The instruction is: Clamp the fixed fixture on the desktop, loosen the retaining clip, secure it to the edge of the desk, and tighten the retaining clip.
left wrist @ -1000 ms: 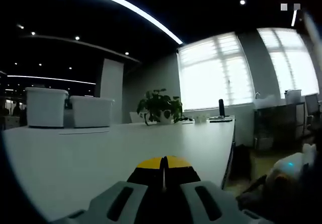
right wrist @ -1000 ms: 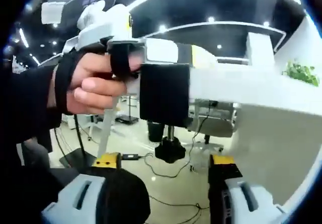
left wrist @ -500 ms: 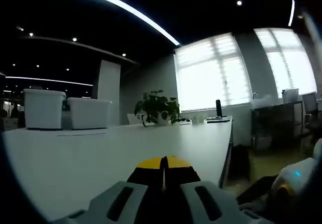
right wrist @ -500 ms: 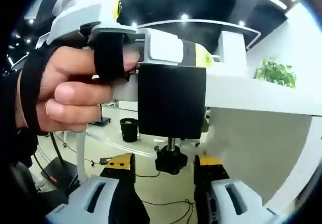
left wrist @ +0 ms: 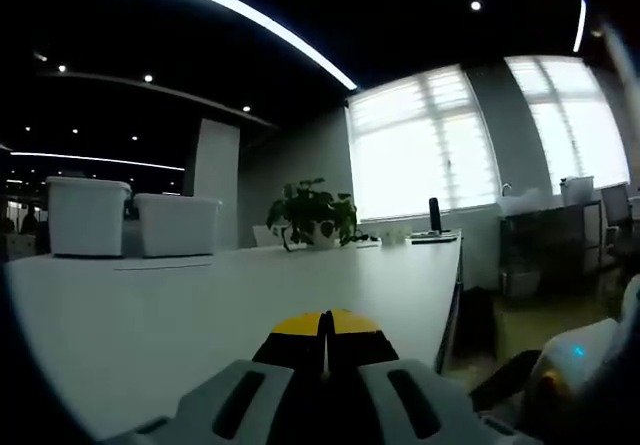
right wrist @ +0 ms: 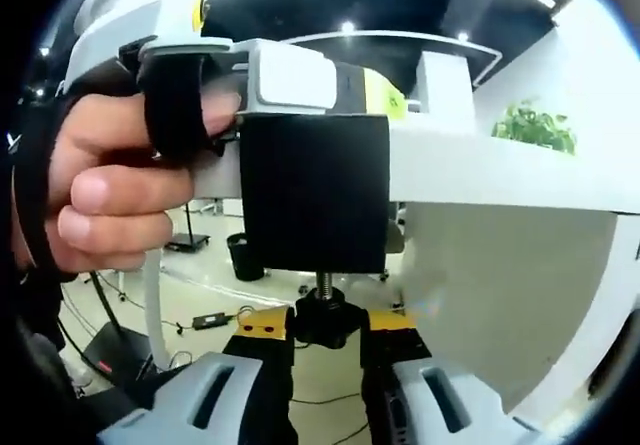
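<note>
Right gripper view: knob point(right wrist: 327, 322) (under clamp point(right wrist: 313, 193)) pinched.

Dim room, blown-out windows point(left wrist: 480, 135), bright ceiling strips point(left wrist: 230, 10), soft fisheye-warped edges.

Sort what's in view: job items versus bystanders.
Job items: black desk clamp fixture; its black screw knob; white desk edge; right tool; left tool.
Bystanders: green potted plant; two white storage bins.
</note>
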